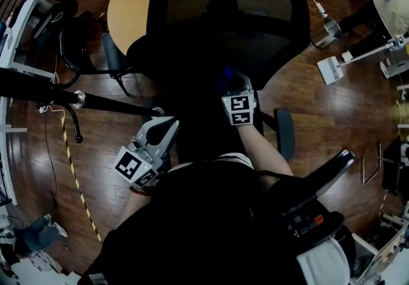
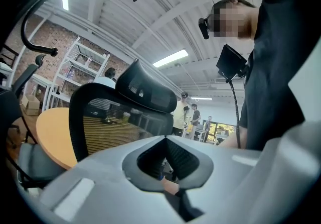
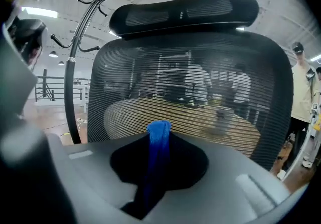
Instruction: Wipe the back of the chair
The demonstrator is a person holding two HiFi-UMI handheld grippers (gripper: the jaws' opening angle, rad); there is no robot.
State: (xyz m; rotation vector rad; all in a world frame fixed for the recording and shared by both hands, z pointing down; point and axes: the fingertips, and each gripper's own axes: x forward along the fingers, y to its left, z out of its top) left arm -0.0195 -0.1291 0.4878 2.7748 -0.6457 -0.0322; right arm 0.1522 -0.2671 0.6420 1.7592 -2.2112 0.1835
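Observation:
The black mesh chair back point(image 1: 230, 15) stands in front of me with its headrest point(image 3: 185, 12) on top. My right gripper point(image 1: 235, 85) is close behind the lower middle of the back, shut on a blue cloth point(image 3: 158, 140). The cloth point(image 1: 225, 74) sticks out past the jaw tips toward the mesh point(image 3: 200, 82); I cannot tell whether it touches. My left gripper point(image 1: 167, 127) hangs lower and to the left, away from the chair, its jaws shut with nothing between them. In the left gripper view the chair point(image 2: 100, 122) is seen from the side.
A round wooden table point(image 1: 131, 2) stands just beyond the chair. A black coat rack pole point(image 1: 77, 100) reaches in from the left, near another dark chair point(image 1: 70, 41). A metal bin point(image 1: 326, 33) sits on the wooden floor at right. Several people stand far off.

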